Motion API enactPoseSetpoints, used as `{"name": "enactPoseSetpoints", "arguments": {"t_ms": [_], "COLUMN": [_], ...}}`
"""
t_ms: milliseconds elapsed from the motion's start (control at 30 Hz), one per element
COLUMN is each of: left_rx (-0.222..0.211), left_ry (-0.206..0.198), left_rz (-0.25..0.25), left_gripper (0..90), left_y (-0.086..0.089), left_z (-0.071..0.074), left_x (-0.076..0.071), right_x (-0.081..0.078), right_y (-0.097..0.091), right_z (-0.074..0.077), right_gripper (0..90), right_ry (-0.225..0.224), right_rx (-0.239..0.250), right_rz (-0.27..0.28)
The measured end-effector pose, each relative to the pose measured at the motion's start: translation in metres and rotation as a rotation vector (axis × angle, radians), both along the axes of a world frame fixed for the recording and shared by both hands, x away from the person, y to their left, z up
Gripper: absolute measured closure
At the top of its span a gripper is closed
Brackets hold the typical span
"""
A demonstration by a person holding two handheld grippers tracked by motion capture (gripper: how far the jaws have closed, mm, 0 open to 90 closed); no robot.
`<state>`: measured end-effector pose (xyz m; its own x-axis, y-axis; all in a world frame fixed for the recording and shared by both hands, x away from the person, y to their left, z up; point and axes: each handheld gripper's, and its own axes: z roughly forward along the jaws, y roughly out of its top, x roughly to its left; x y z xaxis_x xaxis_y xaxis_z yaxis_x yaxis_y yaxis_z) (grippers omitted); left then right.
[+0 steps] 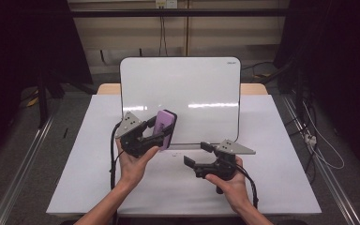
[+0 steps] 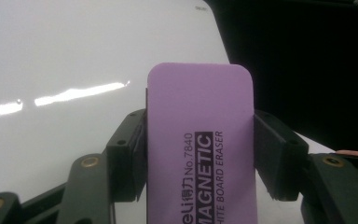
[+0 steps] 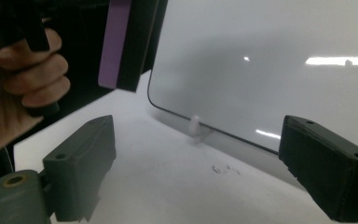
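Purple and slab-shaped, the eraser (image 2: 200, 144) is sitting clamped between the left gripper's (image 1: 155, 132) jaws, raised in front of the near left part of the whiteboard (image 1: 187, 89). Its label is reading "No.7840", "MAGNETIC" and "WHITE BOARD ERASER", with a partly hidden brand word beside them. Small writing on the whiteboard's far right corner is too tiny to read. To the right, the right gripper (image 1: 197, 154) is hovering over the white counter (image 1: 281, 178), its jaws standing apart with nothing between them.
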<state>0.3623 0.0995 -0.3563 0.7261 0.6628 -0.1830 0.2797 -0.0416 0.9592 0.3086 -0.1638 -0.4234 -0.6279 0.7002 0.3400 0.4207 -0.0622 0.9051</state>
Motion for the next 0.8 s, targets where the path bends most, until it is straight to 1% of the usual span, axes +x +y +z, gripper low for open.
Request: {"name": "enactPoseSetpoints", "arguments": {"t_ms": [33, 67, 100, 133, 167, 200, 300, 333, 367, 400, 467, 500, 533, 667, 767, 800], "left_rx": [-0.006, 0.0, 0.002, 0.004, 0.009, 0.004, 0.005, 0.003, -0.004, 0.002, -0.006, -0.001, -0.006, 0.003, 0.004, 0.007], "left_ry": [0.003, 0.002, 0.006, 0.011, 0.008, 0.014, 0.013, 0.016, 0.009, 0.009, 0.005, 0.006, 0.008, 0.013, 0.012, 0.011], "left_rz": [-0.001, -0.001, -0.004, -0.008, -0.009, -0.008, -0.013, -0.008, -0.009, -0.007, -0.009, -0.011, -0.01, -0.019, -0.021, -0.024], "left_gripper": [41.2, 41.2, 41.2, 41.1, 41.1, 41.2, 41.2, 41.2, 41.2, 41.2, 41.2, 41.2, 41.1, 41.2, 41.1, 41.1], "left_y": [-0.001, -0.001, -0.002, -0.003, -0.003, -0.004, -0.008, -0.008, -0.009, -0.01, -0.012, -0.013, -0.014, -0.018, -0.02, -0.021], "left_z": [-0.001, -0.002, -0.004, -0.005, -0.006, -0.007, -0.008, -0.007, -0.007, -0.007, -0.006, -0.006, -0.007, -0.008, -0.009, -0.01], "left_x": [0.0, -0.001, -0.002, -0.002, -0.002, -0.003, -0.003, -0.004, -0.004, -0.005, -0.006, -0.007, -0.008, -0.009, -0.01, -0.01], "right_x": [0.001, 0.002, 0.003, 0.004, 0.004, 0.004, 0.004, 0.004, 0.004, 0.004, 0.004, 0.004, 0.003, 0.003, 0.004, 0.004], "right_y": [0.001, 0.002, 0.005, 0.007, 0.01, 0.012, 0.019, 0.021, 0.022, 0.024, 0.026, 0.028, 0.03, 0.034, 0.035, 0.036], "right_z": [0.0, 0.0, 0.0, 0.0, -0.001, -0.001, -0.001, 0.0, 0.001, 0.001, 0.002, 0.002, 0.002, -0.001, -0.002, -0.002], "right_gripper": [13.3, 15.5, 15.6, 15.3, 14.8, 14.8, 18.0, 18.5, 19.8, 22.2, 23.8, 24.5, 25.7, 30.5, 37.3, 41.0], "right_ry": [-0.003, -0.009, -0.02, -0.024, -0.021, -0.018, -0.041, -0.052, -0.06, -0.066, -0.071, -0.075, -0.082, -0.079, -0.074, -0.07], "right_rx": [0.019, 0.042, 0.057, 0.066, 0.073, 0.079, 0.106, 0.115, 0.12, 0.137, 0.163, 0.163, 0.166, 0.173, 0.195, 0.201], "right_rz": [-0.007, -0.015, -0.021, -0.02, -0.011, -0.01, -0.015, -0.015, -0.017, -0.02, -0.021, -0.017, -0.016, -0.012, -0.02, -0.021]}}
